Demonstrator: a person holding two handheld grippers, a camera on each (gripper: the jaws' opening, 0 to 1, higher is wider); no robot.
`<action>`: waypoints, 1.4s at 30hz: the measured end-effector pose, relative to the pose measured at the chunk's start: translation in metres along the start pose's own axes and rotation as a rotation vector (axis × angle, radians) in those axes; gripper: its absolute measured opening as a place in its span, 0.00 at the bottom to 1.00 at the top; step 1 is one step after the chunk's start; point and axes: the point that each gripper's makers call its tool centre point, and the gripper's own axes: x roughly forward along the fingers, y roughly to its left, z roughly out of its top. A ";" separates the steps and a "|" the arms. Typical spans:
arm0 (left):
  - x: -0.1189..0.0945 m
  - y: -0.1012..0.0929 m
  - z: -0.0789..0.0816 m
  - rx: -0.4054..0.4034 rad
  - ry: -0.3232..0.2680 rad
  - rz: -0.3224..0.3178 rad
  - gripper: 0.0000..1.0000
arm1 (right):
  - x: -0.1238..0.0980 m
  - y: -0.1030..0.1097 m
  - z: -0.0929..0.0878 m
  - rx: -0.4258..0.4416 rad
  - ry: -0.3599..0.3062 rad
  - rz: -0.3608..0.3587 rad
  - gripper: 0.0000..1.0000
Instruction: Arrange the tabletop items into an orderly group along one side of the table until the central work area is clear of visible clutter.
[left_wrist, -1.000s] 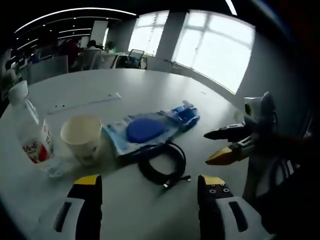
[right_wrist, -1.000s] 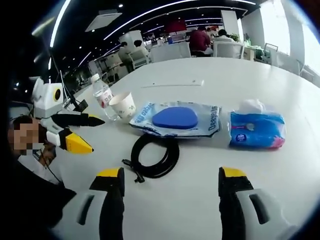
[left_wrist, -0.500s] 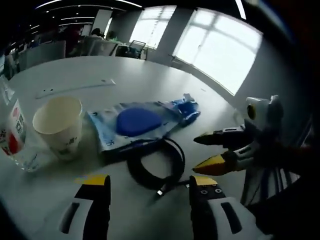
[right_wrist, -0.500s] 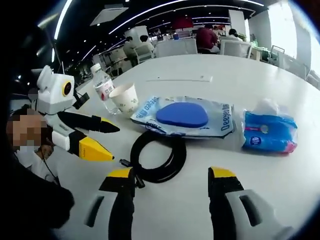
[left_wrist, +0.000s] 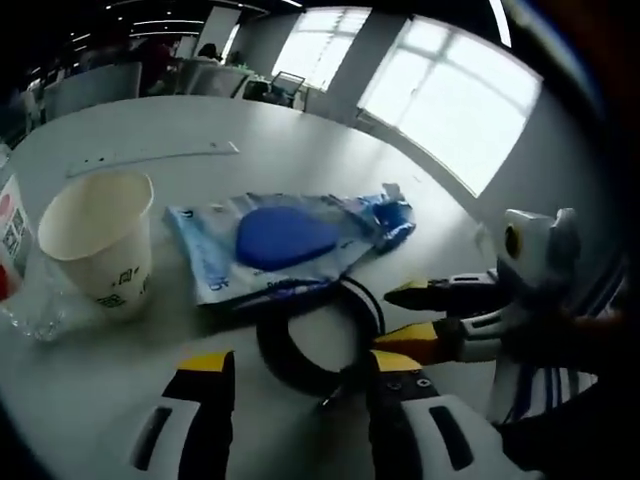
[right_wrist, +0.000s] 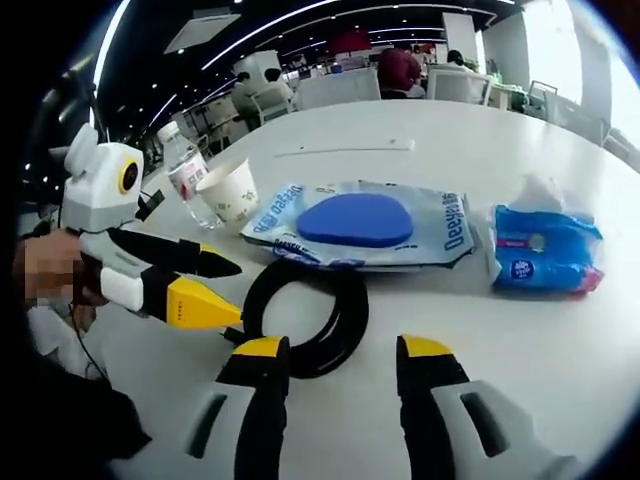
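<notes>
While both tongs gape, one cable coil (right_wrist: 305, 318), one cup (left_wrist: 97, 240), one bottle (right_wrist: 185, 185)

Large bright windows (left_wrist: 450, 110), curved ceiling light strips (right_wrist: 300, 12), office chairs (right_wrist: 455, 92) beyond white table (right_wrist: 480, 130), seated people (right_wrist: 400, 70)
</notes>
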 end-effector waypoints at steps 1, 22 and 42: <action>0.001 0.000 0.000 -0.001 0.000 0.000 0.48 | 0.002 0.000 0.000 0.003 -0.001 -0.004 0.35; 0.016 -0.002 -0.003 0.047 0.024 0.079 0.32 | 0.019 0.004 -0.002 -0.019 -0.015 -0.083 0.18; 0.015 0.004 0.002 0.028 0.044 0.088 0.03 | 0.013 -0.009 0.000 0.257 -0.038 -0.102 0.01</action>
